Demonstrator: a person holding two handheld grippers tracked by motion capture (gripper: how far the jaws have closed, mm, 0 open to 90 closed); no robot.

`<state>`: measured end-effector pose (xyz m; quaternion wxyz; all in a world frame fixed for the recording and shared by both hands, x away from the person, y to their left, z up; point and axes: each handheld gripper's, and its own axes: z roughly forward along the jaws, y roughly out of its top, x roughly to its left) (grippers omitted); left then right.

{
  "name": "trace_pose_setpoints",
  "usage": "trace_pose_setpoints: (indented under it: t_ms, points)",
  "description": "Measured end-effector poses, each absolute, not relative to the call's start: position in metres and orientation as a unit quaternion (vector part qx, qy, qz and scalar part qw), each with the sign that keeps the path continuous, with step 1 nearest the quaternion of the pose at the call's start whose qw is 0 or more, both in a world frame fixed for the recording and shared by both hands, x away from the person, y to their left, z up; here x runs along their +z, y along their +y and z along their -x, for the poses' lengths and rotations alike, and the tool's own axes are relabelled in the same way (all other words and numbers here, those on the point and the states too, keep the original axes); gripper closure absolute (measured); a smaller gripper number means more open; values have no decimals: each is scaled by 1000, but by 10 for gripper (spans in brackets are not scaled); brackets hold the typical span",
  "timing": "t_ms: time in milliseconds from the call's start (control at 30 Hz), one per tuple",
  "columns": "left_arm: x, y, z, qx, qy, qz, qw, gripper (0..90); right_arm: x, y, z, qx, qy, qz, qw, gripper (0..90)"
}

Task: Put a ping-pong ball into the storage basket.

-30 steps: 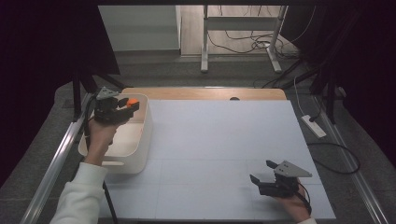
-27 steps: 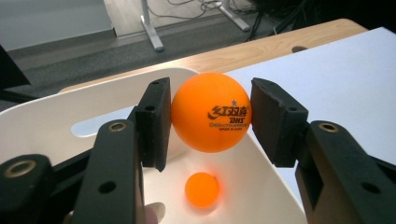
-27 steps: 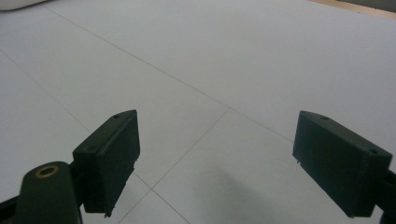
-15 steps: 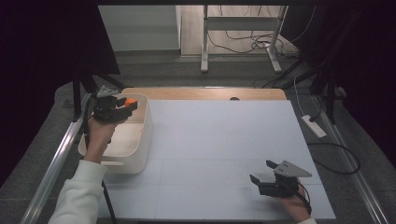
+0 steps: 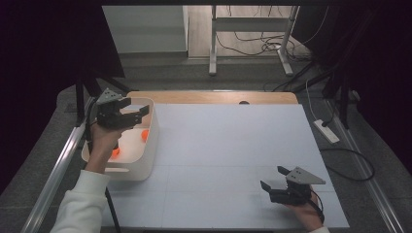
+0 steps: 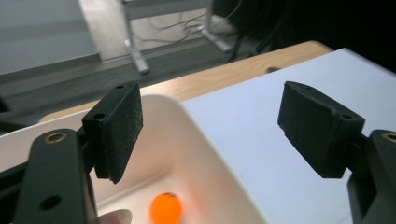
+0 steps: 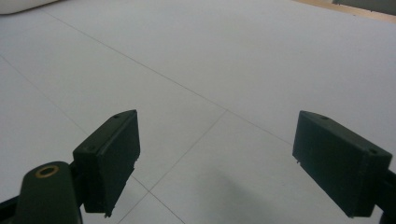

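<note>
Holding my left claw over the white tub at the left edge of the bench, I am keeping its jaws wide apart; they have just been opening, and nothing is between them. Two orange balls are lying in the tub, one orange ball near the tub's right wall and the other by my wrist. My right claw is resting near the bench's near right corner, wide open and holding nothing.
</note>
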<state>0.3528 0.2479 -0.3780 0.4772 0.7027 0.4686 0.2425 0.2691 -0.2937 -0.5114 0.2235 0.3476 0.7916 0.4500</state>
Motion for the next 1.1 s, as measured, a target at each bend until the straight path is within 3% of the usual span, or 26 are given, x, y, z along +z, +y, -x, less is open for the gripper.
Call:
trace_pose_setpoints:
  t_ms: [367,1100]
  points:
    - [-374,240,-333,201,433,-703,527,195,-511,-294,-270,456,790,-344,222,151]
    - [-381,210,-310,172,387,-718,552,180,-512,-291,-271,452,794,-342,220,151]
